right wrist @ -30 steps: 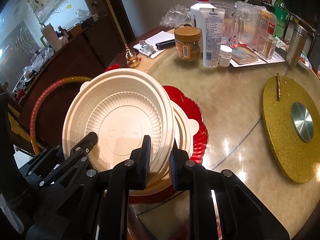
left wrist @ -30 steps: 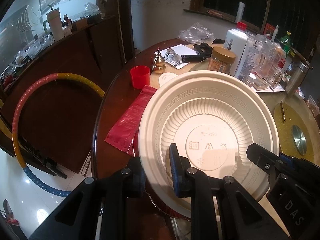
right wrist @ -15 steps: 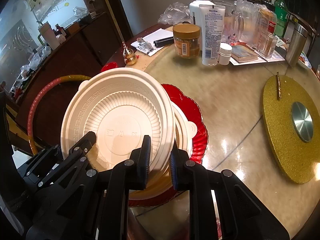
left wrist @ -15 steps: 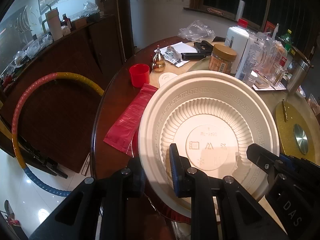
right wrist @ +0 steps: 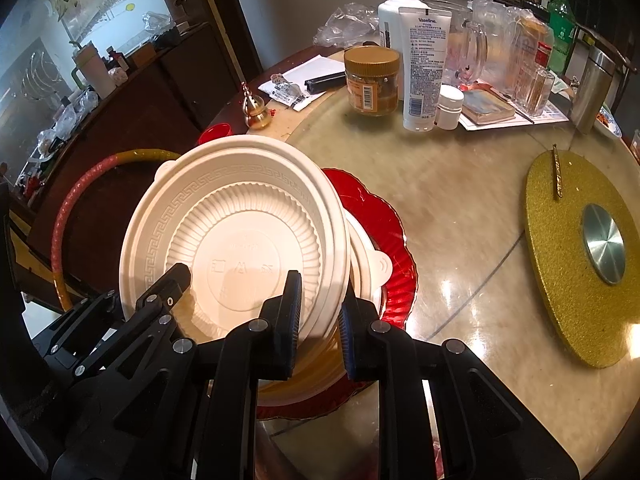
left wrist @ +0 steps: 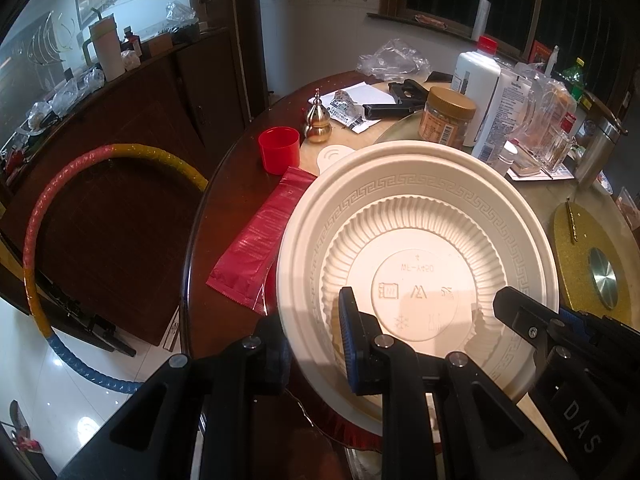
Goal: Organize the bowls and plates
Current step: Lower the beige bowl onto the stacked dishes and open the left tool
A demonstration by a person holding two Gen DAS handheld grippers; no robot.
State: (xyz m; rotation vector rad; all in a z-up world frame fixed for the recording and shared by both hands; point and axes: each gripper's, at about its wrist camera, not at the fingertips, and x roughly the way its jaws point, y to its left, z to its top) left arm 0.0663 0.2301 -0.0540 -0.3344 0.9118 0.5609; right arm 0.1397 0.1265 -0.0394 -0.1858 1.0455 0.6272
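**Q:** Plate point(left wrist: 416, 240) position — where is it sitting, and what is gripping it?

**A:** I am holding one cream, ribbed plate tilted above the red scalloped plate point(right wrist: 376, 216) at the near edge of the round table point(right wrist: 460, 208). The left gripper point(left wrist: 314, 344) is clenched on its near-left rim; the right gripper point(right wrist: 318, 312) is clenched on its near-right rim. Both jaws are standing narrow, with only the rim between the pads.

**Q:** What is staying hidden?

**A:** A second cream dish point(right wrist: 372, 256) is lying beneath, mostly covered; only its edge and tab are showing. I cannot tell how many pieces are stacked there.

**Q:** Counts?

**A:** I am counting two grippers, one red cup point(left wrist: 279, 149), one brass bell point(right wrist: 253, 106) and one gold turntable point(right wrist: 560, 264).
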